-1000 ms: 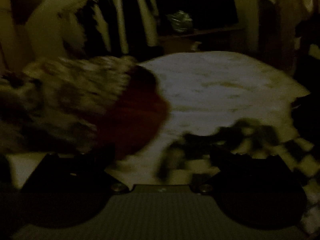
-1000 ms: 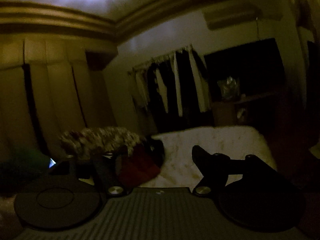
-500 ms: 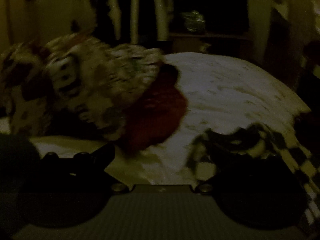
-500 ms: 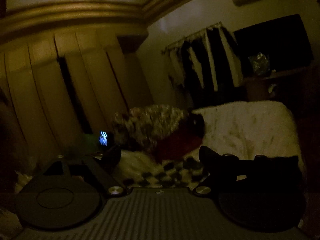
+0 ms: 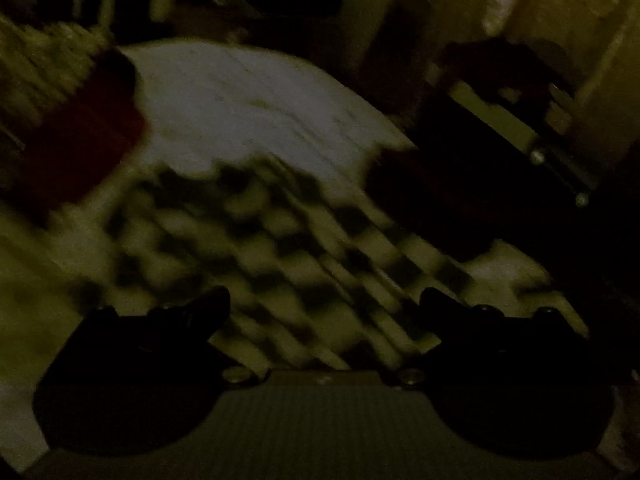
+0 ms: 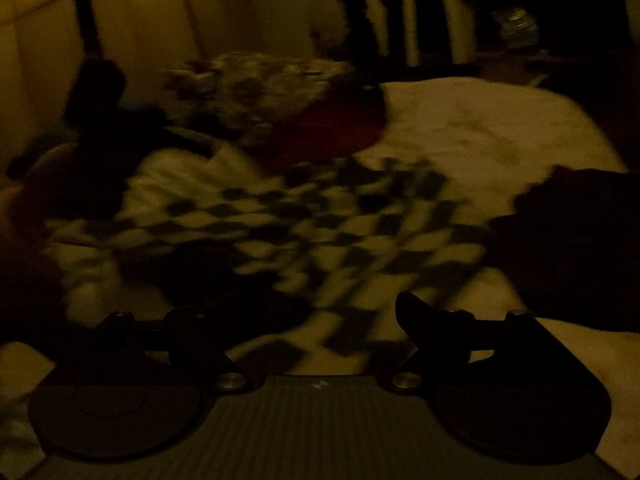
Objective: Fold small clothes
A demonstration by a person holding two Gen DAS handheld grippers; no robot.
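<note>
Left wrist view – light: the room is showing very dim and the picture is smearing with blur
Left wrist view – left gripper [image 5: 324,300]: its two dark fingers are standing wide apart, gripping nothing, hanging low over the cloth
Left wrist view – checkered garment [image 5: 256,240]: it is lying spread on the pale bed cover [image 5: 248,104], filling the gap between the fingers and reaching up toward the middle of the bed
Left wrist view – red cloth [image 5: 80,136]: it is sitting at the left edge, beside a patterned pile [image 5: 36,68], both beyond the garment
Left wrist view – dark shape at right [image 5: 432,200]: it is overlapping the bed's right edge; what it is cannot be told
Right wrist view – right gripper [image 6: 316,312]: its fingers are standing well apart and empty, just above the near hem of the cloth
Right wrist view – checkered garment [image 6: 320,220]: it is lying flat across the bed cover [image 6: 492,128], stretching from left to right in front of the fingers
Right wrist view – patterned pile [image 6: 256,92] and red cloth [image 6: 332,128]: they are resting together behind the garment, touching each other
Right wrist view – hanging clothes [image 6: 416,8]: they are showing as dark and light strips against the far wall
</note>
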